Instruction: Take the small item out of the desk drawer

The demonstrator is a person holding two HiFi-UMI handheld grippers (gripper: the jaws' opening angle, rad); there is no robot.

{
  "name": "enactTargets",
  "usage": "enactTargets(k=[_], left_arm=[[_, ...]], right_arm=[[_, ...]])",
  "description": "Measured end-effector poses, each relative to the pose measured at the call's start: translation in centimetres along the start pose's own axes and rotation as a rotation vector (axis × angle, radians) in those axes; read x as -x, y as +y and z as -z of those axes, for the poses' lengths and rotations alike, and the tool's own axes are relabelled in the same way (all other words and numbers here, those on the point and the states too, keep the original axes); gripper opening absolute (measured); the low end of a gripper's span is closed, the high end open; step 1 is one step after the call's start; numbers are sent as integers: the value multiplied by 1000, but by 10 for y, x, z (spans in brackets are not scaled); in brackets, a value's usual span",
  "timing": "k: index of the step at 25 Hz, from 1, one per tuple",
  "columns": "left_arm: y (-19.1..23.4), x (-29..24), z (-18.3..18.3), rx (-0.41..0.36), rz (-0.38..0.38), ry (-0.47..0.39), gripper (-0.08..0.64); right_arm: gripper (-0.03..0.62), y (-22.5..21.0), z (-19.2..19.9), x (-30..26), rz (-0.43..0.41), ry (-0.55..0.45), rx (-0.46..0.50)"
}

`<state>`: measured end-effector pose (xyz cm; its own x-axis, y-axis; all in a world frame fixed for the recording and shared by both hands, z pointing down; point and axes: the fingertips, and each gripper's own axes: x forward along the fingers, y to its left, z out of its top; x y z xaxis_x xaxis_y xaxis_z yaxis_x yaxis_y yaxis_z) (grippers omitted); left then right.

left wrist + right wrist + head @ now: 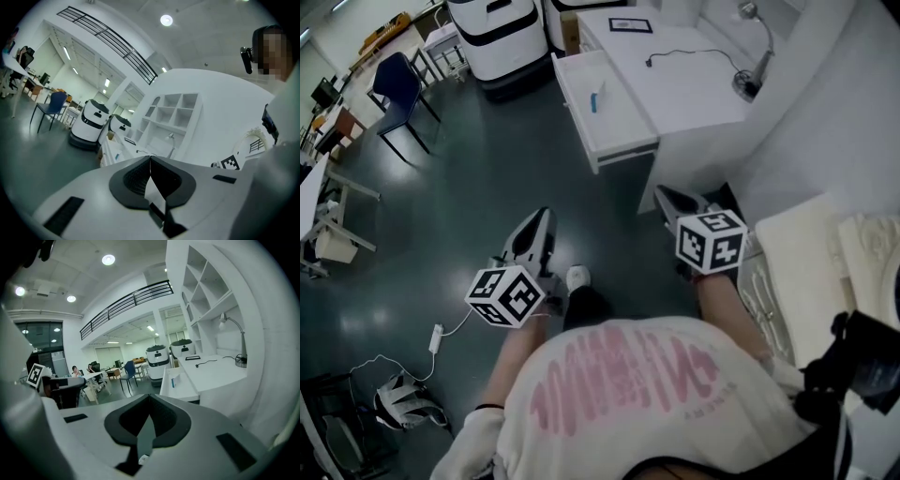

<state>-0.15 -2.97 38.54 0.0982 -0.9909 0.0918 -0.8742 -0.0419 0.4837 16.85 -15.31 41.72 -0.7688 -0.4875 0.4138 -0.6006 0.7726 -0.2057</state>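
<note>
A white desk (694, 94) stands ahead of me with its drawer (623, 131) pulled out to the left. A small blue-and-white item (595, 98) lies in the drawer. It also shows far off in the right gripper view as the small item (172, 382) in the open drawer (183, 391). My left gripper (538, 223) is held low over the dark floor, short of the desk, jaws shut and empty. My right gripper (664, 197) hovers near the desk's front corner, also shut with nothing in it. In their own views the left gripper (150, 159) and right gripper (150, 397) show closed jaws.
Two white service robots (497, 37) stand behind the desk. On the desk are a lamp (755, 52), a black cable (694, 54) and a small frame (630, 25). A blue chair (398, 84) stands at left, a white cushion (806, 272) at right, a power strip (436, 337) on the floor.
</note>
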Motion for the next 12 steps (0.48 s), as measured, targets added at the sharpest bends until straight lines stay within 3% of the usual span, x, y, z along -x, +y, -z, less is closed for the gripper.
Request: enactTargets(k=[12], left_arm=[[106,-119,-113,-32,86,0,29]], right_arm=[[17,-3,-105,-150,36,-47,-35]])
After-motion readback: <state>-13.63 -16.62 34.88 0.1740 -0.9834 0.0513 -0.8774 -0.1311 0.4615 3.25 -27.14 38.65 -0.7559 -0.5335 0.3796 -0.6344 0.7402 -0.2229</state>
